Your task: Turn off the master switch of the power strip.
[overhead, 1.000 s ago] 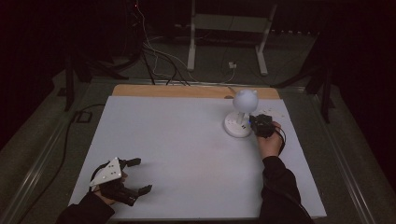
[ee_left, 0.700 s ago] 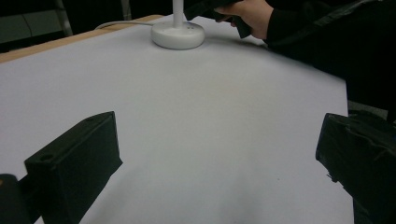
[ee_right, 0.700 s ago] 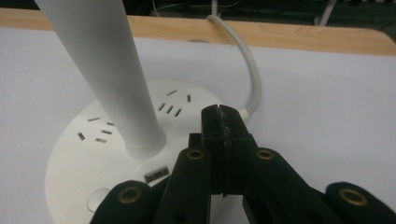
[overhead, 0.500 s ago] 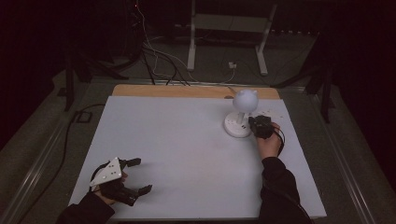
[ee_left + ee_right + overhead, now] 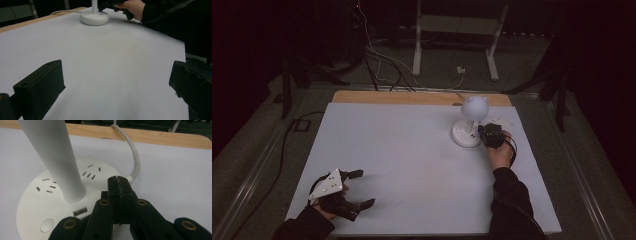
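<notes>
White lamp (image 5: 471, 122) stands at the far right of the table (image 5: 402, 150), and the right gripper (image 5: 119, 187), jaws closed on nothing, hovers over its base, probably to press the round button (image 5: 47, 225), while the left gripper (image 5: 354, 189) rests open.

No text, label, brand, number or sign can be read on any surface in these views, near the fingers or farther off.
</notes>
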